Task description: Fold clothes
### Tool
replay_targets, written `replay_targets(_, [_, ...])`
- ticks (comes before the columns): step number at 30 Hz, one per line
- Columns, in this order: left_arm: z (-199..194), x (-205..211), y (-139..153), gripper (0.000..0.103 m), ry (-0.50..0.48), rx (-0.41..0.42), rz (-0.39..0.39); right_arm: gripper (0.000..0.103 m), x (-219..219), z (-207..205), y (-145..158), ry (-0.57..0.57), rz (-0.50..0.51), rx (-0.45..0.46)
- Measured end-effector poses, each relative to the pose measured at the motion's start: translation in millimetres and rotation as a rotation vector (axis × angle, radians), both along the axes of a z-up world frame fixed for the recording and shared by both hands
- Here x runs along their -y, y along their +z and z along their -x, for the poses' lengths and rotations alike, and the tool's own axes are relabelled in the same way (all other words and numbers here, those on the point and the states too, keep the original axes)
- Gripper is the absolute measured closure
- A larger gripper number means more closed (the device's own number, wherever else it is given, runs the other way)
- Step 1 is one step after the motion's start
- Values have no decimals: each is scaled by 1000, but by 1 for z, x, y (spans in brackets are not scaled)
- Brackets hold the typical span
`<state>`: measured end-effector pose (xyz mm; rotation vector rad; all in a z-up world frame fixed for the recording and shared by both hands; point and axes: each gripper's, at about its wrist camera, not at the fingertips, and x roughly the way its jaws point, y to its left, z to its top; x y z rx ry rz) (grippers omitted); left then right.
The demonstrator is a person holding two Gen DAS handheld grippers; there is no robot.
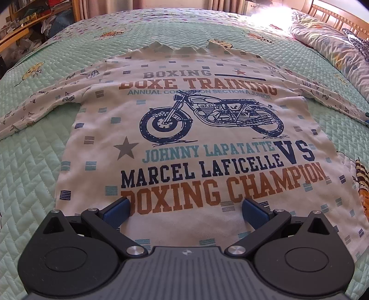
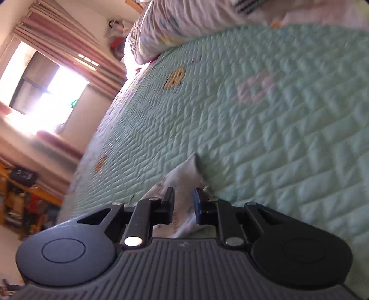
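Note:
A white long-sleeved shirt (image 1: 184,129) lies flat on the bed, print side up, with a blue motorcycle and boxing lettering. Its sleeves spread out to the left and right. My left gripper (image 1: 186,204) hovers over the near hem, open, with blue pads (image 1: 117,211) wide apart and nothing between them. In the tilted, blurred right wrist view, my right gripper (image 2: 183,193) has its fingers close together on a strip of the printed white sleeve (image 2: 184,175). The sleeve's tip stands up off the quilt beyond the fingers.
A mint-green quilted bedspread (image 1: 34,173) covers the bed. A rumpled duvet (image 1: 327,46) lies at the far right by the wooden headboard (image 1: 334,13). Cluttered shelves (image 1: 27,23) stand beyond the bed's left edge. A bright curtained window (image 2: 46,92) is in the right wrist view.

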<state>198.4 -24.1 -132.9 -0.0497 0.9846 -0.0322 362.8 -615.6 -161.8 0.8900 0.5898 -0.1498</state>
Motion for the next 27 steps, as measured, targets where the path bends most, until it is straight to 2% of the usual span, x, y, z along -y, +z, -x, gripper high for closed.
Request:
replay_targets(1, [1,-1,0,1,-3,2,6,66,-9,3,9,19,70,8])
replay_targets(2, [2,-2,1,1,-4,5,12,41,-28,1,18,112,125,35])
replay_targets(3, [2,-3,1,1,-5,6,19,27,-47,0,27,211,178,64])
replay_targets(4, [2,-4,1,1,-4,8,25,27,-66,-2,36,311,230,93])
replay_targets(6, [3,-5,3,1,-4,12,36,31,-114,-15,49,506,293,93])
replay_targets(7, [5,-5,3,1,-7,15,41,34,-133,-25,51,585,286,73])
replay_targets(9, [7,-6,6,1,-15,23,58,57,-168,-42,50,680,267,28])
replay_targets(12, [5,-12,11,1,-6,24,118,71,-213,-59,49,747,286,-19])
replay_targets(14, [0,-19,15,1,11,20,177,71,-228,-70,44,761,307,-53])
replay_targets(15, [-3,-22,18,1,15,26,211,71,-232,-73,35,774,323,-112])
replay_targets(17, [-7,-26,22,1,5,52,256,72,-233,-65,23,792,338,-153])
replay_targets(20, [-14,-22,26,1,-29,71,255,72,-224,-50,29,848,268,-223])
replay_targets(21, [-17,-18,27,1,-46,70,249,71,-222,-46,33,859,276,-229])
replay_targets(23, [-24,-9,34,1,-96,76,246,68,-213,-39,46,838,271,-172])
replay_targets(25, [-34,5,46,1,-150,104,241,59,-198,-36,60,741,204,-67])
replay_targets(27, [-53,21,62,1,-176,137,246,49,-195,-34,65,652,209,-4])
